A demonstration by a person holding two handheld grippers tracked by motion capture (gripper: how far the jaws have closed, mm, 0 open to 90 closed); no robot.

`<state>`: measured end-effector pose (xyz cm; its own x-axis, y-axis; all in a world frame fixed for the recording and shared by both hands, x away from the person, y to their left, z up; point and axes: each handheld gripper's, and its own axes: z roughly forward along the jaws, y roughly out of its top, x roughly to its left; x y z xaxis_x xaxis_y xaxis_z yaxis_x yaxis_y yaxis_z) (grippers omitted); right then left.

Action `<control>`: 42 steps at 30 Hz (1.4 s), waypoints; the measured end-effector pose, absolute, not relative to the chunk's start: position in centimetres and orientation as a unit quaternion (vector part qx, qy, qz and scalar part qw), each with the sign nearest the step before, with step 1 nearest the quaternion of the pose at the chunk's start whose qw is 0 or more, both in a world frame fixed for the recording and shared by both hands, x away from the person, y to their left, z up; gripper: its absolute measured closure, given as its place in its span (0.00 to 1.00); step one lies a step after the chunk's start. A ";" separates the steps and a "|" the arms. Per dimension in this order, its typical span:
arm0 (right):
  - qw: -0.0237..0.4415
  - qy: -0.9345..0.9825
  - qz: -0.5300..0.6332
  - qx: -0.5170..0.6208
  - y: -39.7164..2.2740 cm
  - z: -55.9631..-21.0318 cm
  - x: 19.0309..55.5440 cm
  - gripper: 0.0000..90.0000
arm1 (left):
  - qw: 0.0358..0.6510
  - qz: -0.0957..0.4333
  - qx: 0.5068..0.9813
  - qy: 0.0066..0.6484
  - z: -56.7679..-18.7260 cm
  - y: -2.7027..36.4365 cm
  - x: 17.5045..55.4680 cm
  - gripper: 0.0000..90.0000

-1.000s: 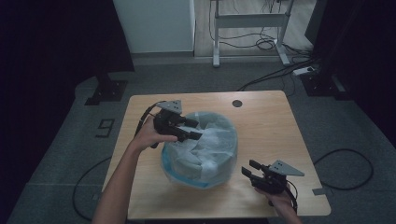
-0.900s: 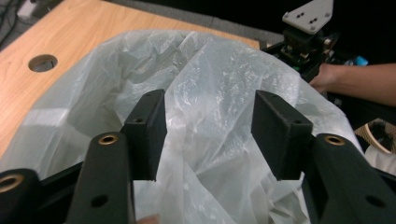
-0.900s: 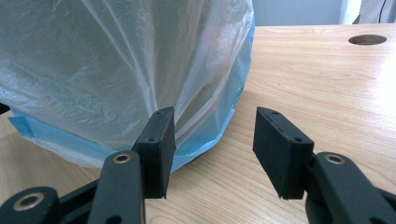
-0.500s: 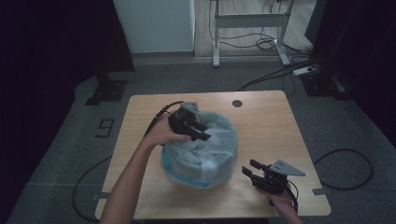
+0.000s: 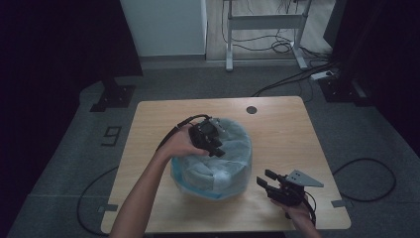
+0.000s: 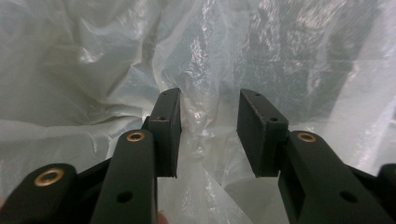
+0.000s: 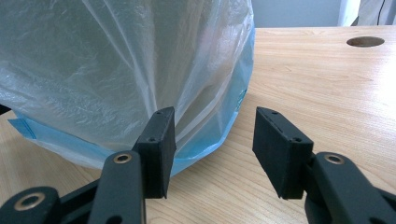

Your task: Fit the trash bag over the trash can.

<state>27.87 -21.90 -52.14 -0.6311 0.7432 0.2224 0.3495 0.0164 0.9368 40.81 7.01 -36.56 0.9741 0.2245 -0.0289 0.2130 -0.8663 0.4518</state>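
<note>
Atop the plastic bag point(image 5: 218, 163), left tool point(image 5: 210, 141) half-closing around film; right tool point(image 5: 270, 184) open, empty.

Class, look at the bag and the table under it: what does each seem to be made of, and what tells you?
Bag: thin translucent plastic film, probably; it crinkles, glints, and has a blue lower band.
Table: light wood or wood-look laminate, matt, with visible grain lines.

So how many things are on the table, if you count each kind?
Plastic-covered bin: 1
Grippers in hands: 2, the left gripper and the right gripper
Round holes in the table: 1, the hole
Total: 4
</note>
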 end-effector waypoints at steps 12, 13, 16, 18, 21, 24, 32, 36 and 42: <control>0.171 0.693 0.579 0.394 -21.9 -52.2 27.9 0.53 | 0.290 0.016 0.948 0.127 -34.6 9.8 40.5 0.56; 0.171 0.693 0.579 0.394 -21.9 -52.2 27.9 0.53 | 0.292 0.017 0.947 0.130 -34.5 10.1 40.5 0.56; 0.170 0.695 0.578 0.393 -21.8 -52.2 27.9 0.53 | 0.291 0.019 0.946 0.141 -34.5 11.3 40.5 0.55; 0.169 0.696 0.577 0.393 -21.7 -52.2 27.9 0.53 | 0.288 0.019 0.947 0.142 -34.6 11.5 40.5 0.56; 0.170 0.698 0.576 0.391 -21.5 -52.3 27.9 0.53 | 0.274 0.020 0.950 0.148 -35.1 12.0 40.4 0.55; 0.170 0.698 0.576 0.390 -21.5 -52.3 27.9 0.53 | 0.262 0.018 0.953 0.150 -35.5 12.1 40.5 0.55; 0.170 0.697 0.576 0.393 -21.7 -52.3 27.9 0.53 | 0.248 0.016 0.957 0.147 -35.9 11.6 40.5 0.55; 0.171 0.696 0.576 0.394 -21.9 -52.3 27.9 0.53 | 0.255 0.028 0.956 0.142 -35.9 11.5 40.2 0.53; 0.174 0.693 0.576 0.397 -22.2 -52.3 27.9 0.52 | 0.310 0.051 0.938 0.144 -35.0 12.5 39.3 0.47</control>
<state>27.95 -22.17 -52.25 -0.6235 0.7512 0.2169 0.3502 0.0203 0.9365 39.26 12.48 -34.97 0.9534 0.3015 0.0061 0.2385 -0.7660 0.5970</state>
